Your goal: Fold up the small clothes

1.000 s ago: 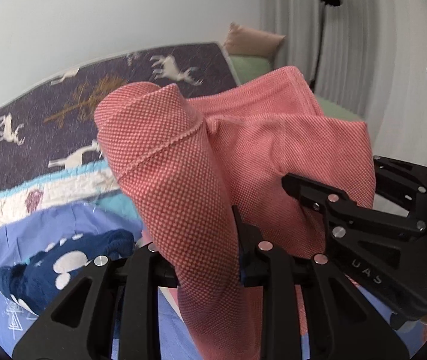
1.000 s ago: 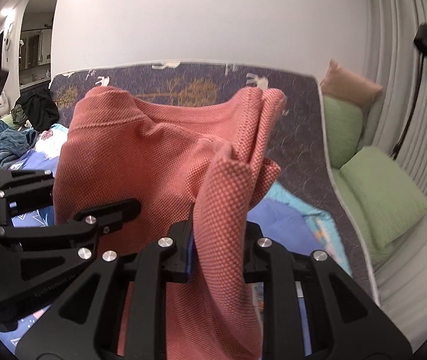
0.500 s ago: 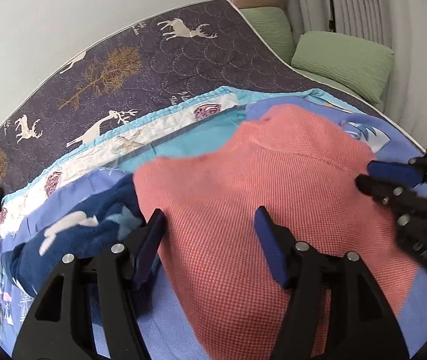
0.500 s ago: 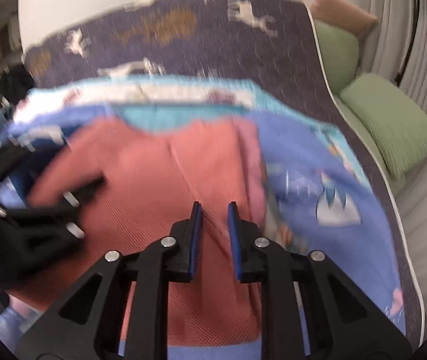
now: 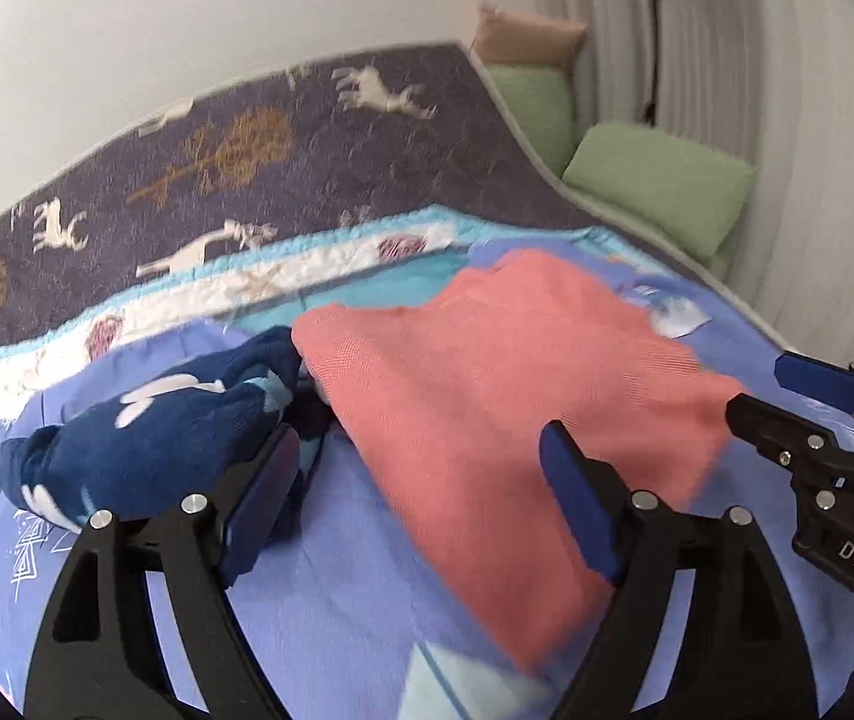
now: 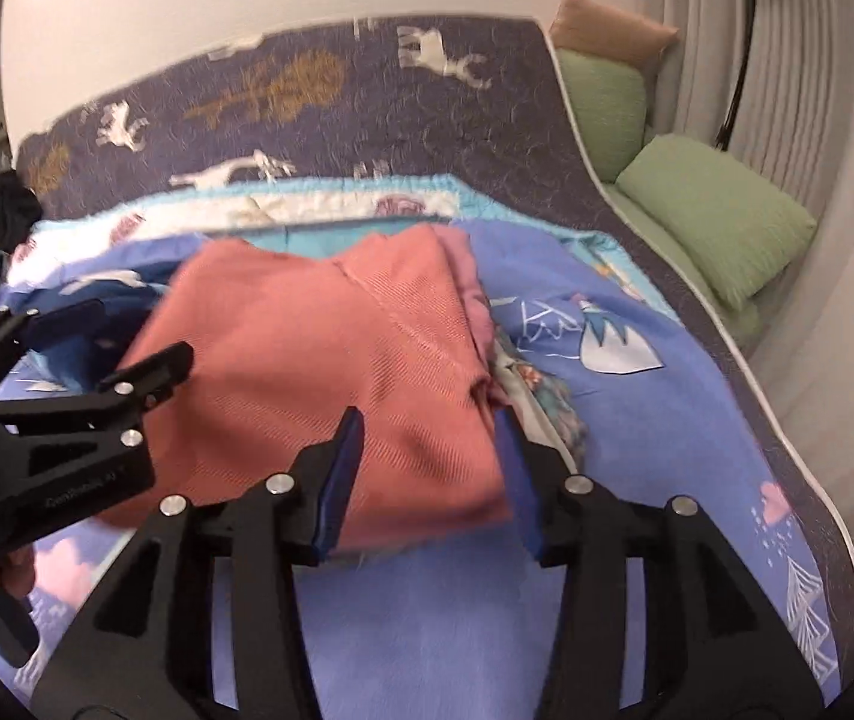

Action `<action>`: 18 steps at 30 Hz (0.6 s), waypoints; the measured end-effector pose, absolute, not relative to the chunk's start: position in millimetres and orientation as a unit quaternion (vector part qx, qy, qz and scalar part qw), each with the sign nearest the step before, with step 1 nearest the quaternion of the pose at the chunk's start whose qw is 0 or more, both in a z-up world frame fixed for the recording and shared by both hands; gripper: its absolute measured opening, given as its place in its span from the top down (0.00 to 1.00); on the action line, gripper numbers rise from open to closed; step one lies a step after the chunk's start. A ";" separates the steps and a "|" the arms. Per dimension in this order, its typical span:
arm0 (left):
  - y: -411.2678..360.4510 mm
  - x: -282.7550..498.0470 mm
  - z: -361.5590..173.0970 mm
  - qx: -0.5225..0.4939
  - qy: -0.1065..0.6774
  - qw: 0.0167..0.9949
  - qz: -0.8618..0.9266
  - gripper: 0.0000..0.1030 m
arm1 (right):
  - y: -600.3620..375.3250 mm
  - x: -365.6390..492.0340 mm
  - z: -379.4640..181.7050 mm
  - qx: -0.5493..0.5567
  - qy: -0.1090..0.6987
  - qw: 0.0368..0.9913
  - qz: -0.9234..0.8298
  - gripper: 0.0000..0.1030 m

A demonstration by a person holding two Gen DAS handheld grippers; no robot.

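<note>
A coral knit garment (image 5: 517,384) lies folded on the blue bedspread (image 5: 330,588). My left gripper (image 5: 420,480) hovers low over its near left edge. Its jaws are opening wide, with garment edge and bare sheet between them and neither pad pressing. In the right wrist view the garment (image 6: 318,348) fills the middle. My right gripper (image 6: 427,456) straddles its near right corner, jaws opening, the pads off the cloth. Each gripper shows in the other's view: the right gripper (image 5: 769,390) at the right edge, the left gripper (image 6: 126,330) at the left.
A dark blue garment with white shapes (image 5: 156,420) is bunched just left of the coral one. A purple deer-print quilt (image 5: 318,138) covers the bed's far half. Green pillows (image 5: 661,186) and a tan pillow (image 5: 529,36) lie at the right. Dark clothes (image 6: 3,204) sit far left.
A second ago both grippers held the coral garment up in the air. It has since come down flat onto the bedspread, and both grippers have sunk, let go and opened.
</note>
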State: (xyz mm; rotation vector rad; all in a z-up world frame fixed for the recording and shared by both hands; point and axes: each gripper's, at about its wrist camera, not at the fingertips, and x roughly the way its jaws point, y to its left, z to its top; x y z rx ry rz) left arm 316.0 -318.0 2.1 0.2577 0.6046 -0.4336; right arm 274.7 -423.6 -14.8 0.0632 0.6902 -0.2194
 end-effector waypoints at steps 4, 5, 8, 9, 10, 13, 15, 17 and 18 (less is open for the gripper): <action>-297.9 256.4 22.3 0.120 0.247 0.932 -0.236 0.06 | -408.5 215.6 11.3 0.037 0.295 0.951 -0.089 0.49; -294.4 245.1 25.9 0.121 0.240 0.933 -0.240 0.05 | -405.4 200.8 17.4 0.040 0.283 0.955 -0.084 0.48; -284.3 209.5 37.0 0.122 0.220 0.938 -0.240 0.02 | -393.7 161.7 34.2 0.040 0.252 0.964 -0.080 0.37; -280.7 199.3 40.1 0.120 0.215 0.940 -0.237 0.02 | -389.9 152.9 38.3 0.038 0.246 0.965 -0.080 0.36; -274.8 186.8 44.3 0.117 0.209 0.942 -0.237 0.02 | -382.8 138.1 43.4 0.032 0.239 0.967 -0.079 0.32; -262.5 156.5 53.7 0.106 0.200 0.944 -0.239 0.02 | -367.1 109.1 52.9 0.022 0.221 0.971 -0.084 0.19; -256.4 143.1 57.3 0.104 0.199 0.946 -0.232 0.01 | -360.0 90.5 56.3 0.019 0.208 0.974 -0.091 0.14; -249.3 129.0 61.2 0.103 0.199 0.948 -0.226 0.01 | -352.7 71.6 59.0 0.016 0.203 0.974 -0.102 0.10; -244.8 121.0 62.6 0.101 0.197 0.949 -0.223 0.01 | -351.0 64.2 59.8 0.018 0.204 0.973 -0.104 0.10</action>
